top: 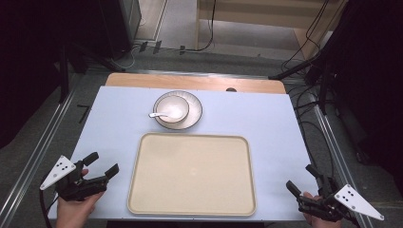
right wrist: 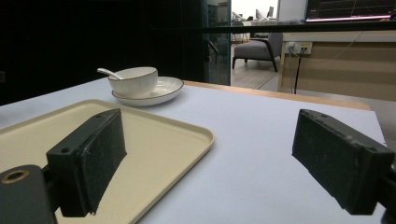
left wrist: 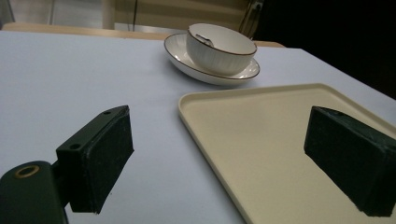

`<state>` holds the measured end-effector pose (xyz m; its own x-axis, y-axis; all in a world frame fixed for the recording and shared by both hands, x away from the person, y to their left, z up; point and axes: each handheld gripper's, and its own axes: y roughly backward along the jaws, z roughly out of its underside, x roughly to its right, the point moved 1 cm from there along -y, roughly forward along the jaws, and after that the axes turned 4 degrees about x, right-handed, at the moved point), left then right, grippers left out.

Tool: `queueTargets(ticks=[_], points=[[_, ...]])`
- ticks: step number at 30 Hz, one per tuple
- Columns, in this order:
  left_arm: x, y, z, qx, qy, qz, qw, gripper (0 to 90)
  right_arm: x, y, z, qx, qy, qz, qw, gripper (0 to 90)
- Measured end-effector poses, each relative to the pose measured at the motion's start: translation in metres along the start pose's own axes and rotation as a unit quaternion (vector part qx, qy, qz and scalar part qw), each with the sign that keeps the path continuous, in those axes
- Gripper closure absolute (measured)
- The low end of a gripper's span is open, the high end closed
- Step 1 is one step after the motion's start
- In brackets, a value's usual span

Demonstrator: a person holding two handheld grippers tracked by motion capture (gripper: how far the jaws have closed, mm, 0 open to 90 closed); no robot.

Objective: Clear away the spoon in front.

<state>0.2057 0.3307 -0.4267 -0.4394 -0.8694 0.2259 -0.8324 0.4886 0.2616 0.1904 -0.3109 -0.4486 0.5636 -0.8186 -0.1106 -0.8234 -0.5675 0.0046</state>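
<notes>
A beige tray (top: 192, 173) lies empty at the near middle of the pale blue table. Behind it a white bowl (top: 171, 108) with a white spoon (top: 159, 114) in it stands on a white plate (top: 194, 114). My left gripper (top: 101, 164) rests open at the near left corner, just left of the tray, with nothing between its jaws. My right gripper (top: 302, 179) is open at the near right corner, right of the tray, and holds nothing. In the left gripper view the tray (left wrist: 261, 140) and the bowl (left wrist: 219, 46) lie ahead. In the right gripper view the tray (right wrist: 154, 140) and the bowl (right wrist: 133, 80) sit at the left.
The pale blue mat (top: 266, 118) covers a wooden table whose far edge (top: 195, 81) shows. Metal rails (top: 38, 147) run along both sides, and cables (top: 313, 109) trail on the floor at the right. An armchair (right wrist: 254, 51) and a counter stand far off.
</notes>
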Motion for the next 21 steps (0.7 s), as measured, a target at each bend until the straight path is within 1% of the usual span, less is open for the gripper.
queueTargets(ticks=[2, 5, 6, 8, 9, 11, 12, 13, 14, 15, 17, 19, 20, 21], points=[[0.001, -0.001, -0.001, 0.001, 0.005, 0.002, 1.0000, 9.0, 0.000, 0.000, 0.000, -0.001, 0.001, 0.000, 1.0000, 10.0], [0.002, -0.002, -0.003, 0.000, 0.006, 0.004, 1.0000, 9.1, 0.000, 0.000, 0.000, -0.001, 0.000, -0.002, 1.0000, 10.0], [0.003, -0.001, -0.005, 0.004, 0.010, 0.008, 0.9999, 9.1, -0.001, 0.000, 0.000, -0.001, -0.001, -0.002, 1.0000, 10.0], [0.003, -0.001, -0.006, 0.007, 0.008, 0.008, 0.9999, 9.1, -0.001, 0.000, 0.000, 0.000, 0.001, -0.002, 1.0000, 10.0], [0.005, -0.001, -0.007, 0.010, 0.006, 0.013, 0.9998, 9.0, -0.002, 0.000, 0.000, -0.001, -0.002, -0.003, 1.0000, 10.0], [0.006, -0.001, -0.008, 0.011, 0.009, 0.012, 0.9998, 8.8, -0.002, 0.000, 0.000, -0.001, -0.003, -0.002, 1.0000, 10.0], [0.007, -0.004, -0.008, 0.007, 0.010, 0.011, 0.9999, 8.5, -0.002, 0.000, 0.000, -0.002, -0.002, -0.003, 1.0000, 10.0], [0.008, -0.008, -0.008, -0.001, 0.013, 0.014, 0.9998, 8.5, -0.002, -0.001, 0.000, -0.002, -0.002, -0.003, 1.0000, 10.0], [0.008, -0.008, -0.008, -0.001, 0.013, 0.014, 0.9998, 8.5, -0.002, -0.001, 0.000, -0.003, -0.001, -0.003, 1.0000, 10.0], [0.009, -0.011, -0.009, -0.001, 0.015, 0.020, 0.9997, 8.6, -0.002, -0.001, 0.000, -0.004, -0.002, -0.002, 1.0000, 10.0], [0.010, -0.015, -0.012, -0.001, 0.024, 0.026, 0.9994, 9.7, -0.002, -0.001, 0.000, -0.004, -0.001, -0.003, 1.0000, 10.0], [0.009, -0.021, -0.014, -0.003, 0.038, 0.030, 0.9988, 13.6, -0.002, -0.001, 0.001, -0.004, -0.001, -0.002, 1.0000, 10.0], [0.008, -0.024, -0.015, -0.004, 0.039, 0.033, 0.9987, 13.4, -0.002, -0.001, 0.001, -0.005, -0.005, -0.003, 1.0000, 10.0], [0.008, -0.027, -0.016, -0.007, 0.036, 0.030, 0.9989, 13.4, -0.001, -0.001, 0.001, -0.005, -0.004, -0.001, 1.0000, 10.0]])
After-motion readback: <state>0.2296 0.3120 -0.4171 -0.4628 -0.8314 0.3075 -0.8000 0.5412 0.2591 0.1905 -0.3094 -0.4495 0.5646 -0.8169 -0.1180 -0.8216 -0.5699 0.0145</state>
